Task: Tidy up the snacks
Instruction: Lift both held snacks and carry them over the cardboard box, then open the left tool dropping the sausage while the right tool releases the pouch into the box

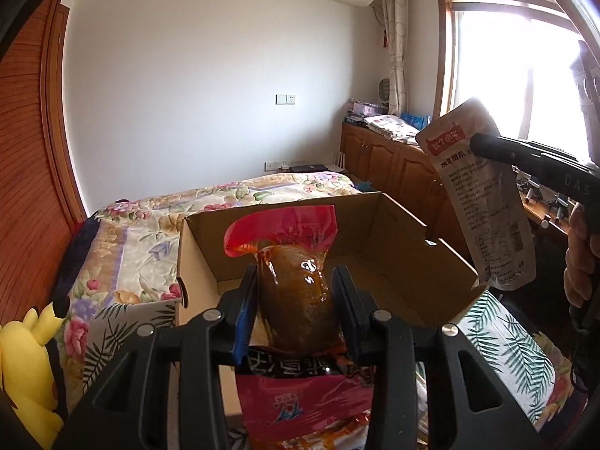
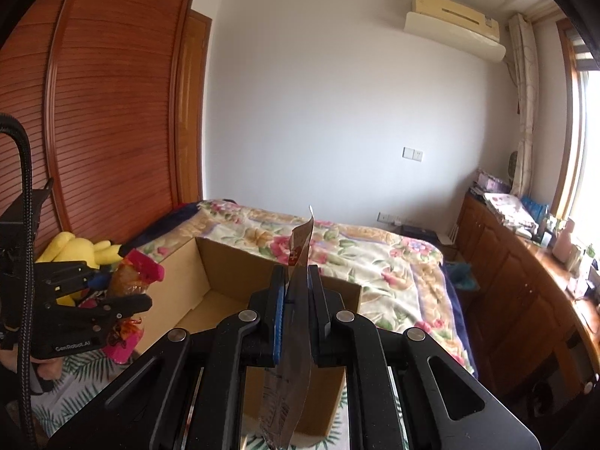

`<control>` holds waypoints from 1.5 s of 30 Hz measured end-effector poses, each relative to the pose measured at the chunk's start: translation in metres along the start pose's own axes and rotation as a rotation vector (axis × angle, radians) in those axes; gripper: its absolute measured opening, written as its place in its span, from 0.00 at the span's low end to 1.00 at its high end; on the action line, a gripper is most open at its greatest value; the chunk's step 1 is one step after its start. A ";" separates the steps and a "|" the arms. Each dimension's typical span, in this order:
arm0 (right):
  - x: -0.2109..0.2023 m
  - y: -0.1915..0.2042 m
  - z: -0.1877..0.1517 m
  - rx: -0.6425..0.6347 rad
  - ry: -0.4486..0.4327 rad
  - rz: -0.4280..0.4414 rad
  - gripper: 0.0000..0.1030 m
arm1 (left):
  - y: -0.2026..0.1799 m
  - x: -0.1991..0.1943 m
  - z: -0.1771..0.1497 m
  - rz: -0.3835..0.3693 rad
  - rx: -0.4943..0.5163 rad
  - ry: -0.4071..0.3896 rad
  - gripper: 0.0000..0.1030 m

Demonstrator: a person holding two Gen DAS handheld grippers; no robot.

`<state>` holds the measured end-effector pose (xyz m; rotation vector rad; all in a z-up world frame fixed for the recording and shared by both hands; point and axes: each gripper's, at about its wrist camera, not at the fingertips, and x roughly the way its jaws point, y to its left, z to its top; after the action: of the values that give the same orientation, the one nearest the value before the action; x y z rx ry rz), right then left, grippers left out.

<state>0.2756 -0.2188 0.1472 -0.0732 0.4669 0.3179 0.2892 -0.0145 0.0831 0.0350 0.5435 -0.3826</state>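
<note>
Right up close, my left gripper squeezes a fat brown snack pack with a red top — the two black fingers press its sides. At about 12 o'clock from it sits the open cardboard box on the flowery bed. More snack bags lie under the gripper at 6 o'clock.

My right gripper is pinched almost closed on a thin, pale snack pouch. In the left view that pouch hangs at 3 o'clock, just outside the box wall.

I think the box looks bare inside, so both snacks are not yet put away.

What could go wrong? The brown pack is soft and shiny, so it may slip out before it gets over the box. The flat pouch hangs off to the side, so it could catch the box wall and drop onto the bed.

I can read "GenRobot.AI" on the left gripper and "DAS" on the right one. Chinese writing on the packs is too small for me.
</note>
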 end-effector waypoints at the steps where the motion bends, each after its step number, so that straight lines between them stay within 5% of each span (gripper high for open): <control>1: 0.003 0.002 0.000 0.003 0.002 0.006 0.07 | 0.000 0.002 0.000 0.001 0.000 0.003 0.37; 26: 0.084 0.031 -0.036 -0.023 0.136 0.088 0.07 | -0.008 0.076 -0.020 0.028 0.004 0.184 0.38; 45: 0.106 0.030 -0.053 -0.011 0.210 0.098 0.08 | -0.005 0.064 -0.023 0.027 -0.012 0.141 0.45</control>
<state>0.3326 -0.1676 0.0519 -0.0949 0.6786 0.4116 0.3262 -0.0381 0.0312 0.0578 0.6837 -0.3518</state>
